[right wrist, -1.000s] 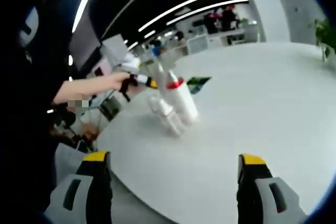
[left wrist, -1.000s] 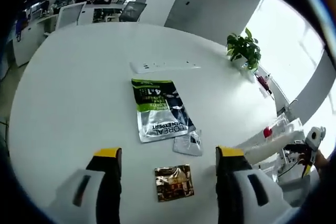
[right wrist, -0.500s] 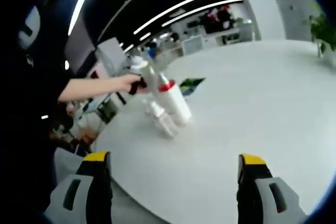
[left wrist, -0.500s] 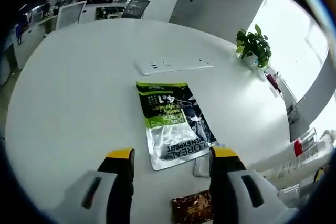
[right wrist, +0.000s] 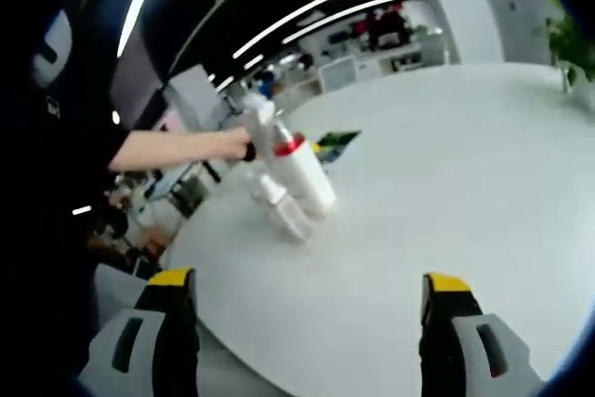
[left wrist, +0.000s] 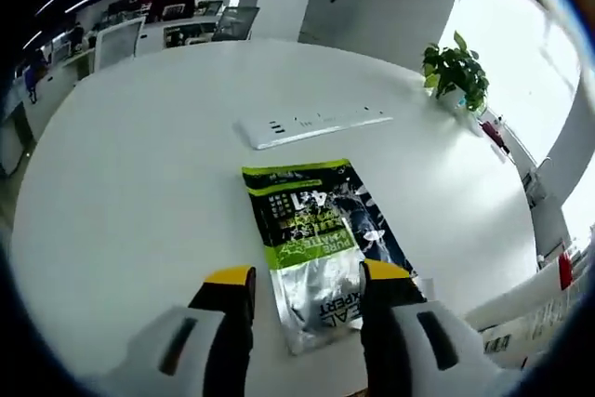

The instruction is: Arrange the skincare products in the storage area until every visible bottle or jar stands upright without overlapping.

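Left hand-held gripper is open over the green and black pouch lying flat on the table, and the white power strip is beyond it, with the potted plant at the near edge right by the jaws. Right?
Not quite. In the left gripper view the potted plant stands at the table's far edge, beyond the white power strip, not by the jaws. The rest holds: the left hand-held gripper is open over the flat green and black pouch.

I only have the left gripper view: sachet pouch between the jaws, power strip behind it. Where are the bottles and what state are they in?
Observer: In the right gripper view, a white bottle with a red band lies on its side on the white table, not upright.
Operator: Just one?
Observer: A smaller clear bottle lies right beside it, also on its side.
Operator: Right gripper near them?
Observer: No. The right gripper is open with nothing between its jaws, and the bottles are well beyond its tips.
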